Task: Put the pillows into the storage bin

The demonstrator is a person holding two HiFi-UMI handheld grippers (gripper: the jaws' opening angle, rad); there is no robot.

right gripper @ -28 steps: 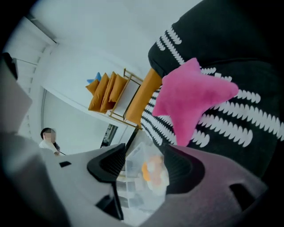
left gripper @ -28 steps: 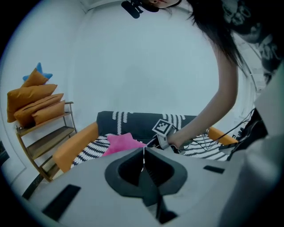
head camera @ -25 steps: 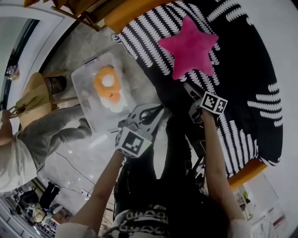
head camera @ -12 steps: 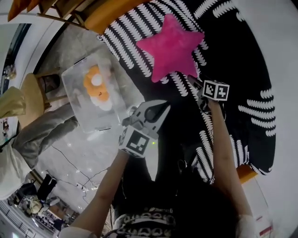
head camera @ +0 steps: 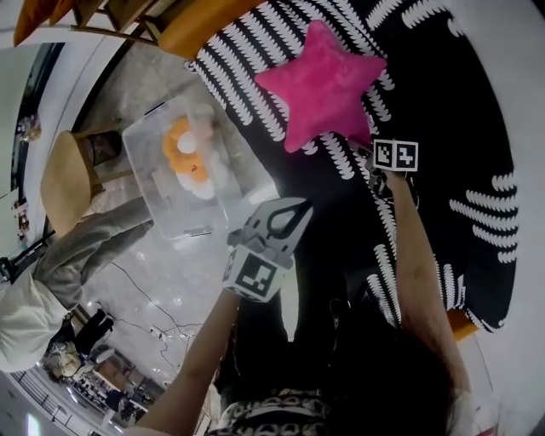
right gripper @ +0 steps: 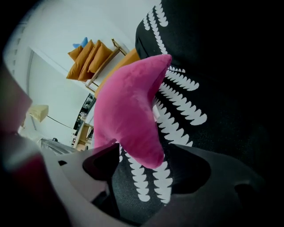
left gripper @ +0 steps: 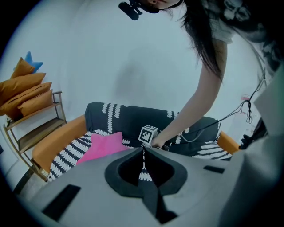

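The right gripper (right gripper: pixel 146 165) has its jaws spread wide, having just been opening. One plush point of the pink star pillow (right gripper: pixel 128 106) hangs down into the gap between them, with neither pad pressing on it. The gripper tilts steeply down at the seat of the black sofa (head camera: pixel 443 102) with its white leaf pattern. The bare right forearm behind it is stretched out straight across the seat, and the marker cube (head camera: pixel 396 154) sits at the wrist end, just beside the star's nearest point. The star lies flat on the seat, toward the sofa's orange arm (head camera: pixel 213 25).

The left gripper (left gripper: pixel 143 150) has its jaws closed tip to tip with nothing between them. It slants gently down, aimed at the sofa. The left forearm is bent at the elbow, holding the gripper off the seat's front edge above the pale floor (head camera: pixel 170 281).

The clear storage bin (head camera: pixel 145 162) stands on that floor, just off the sofa's front edge near the orange arm. An orange and white pillow (head camera: pixel 189 153) already lies inside it.
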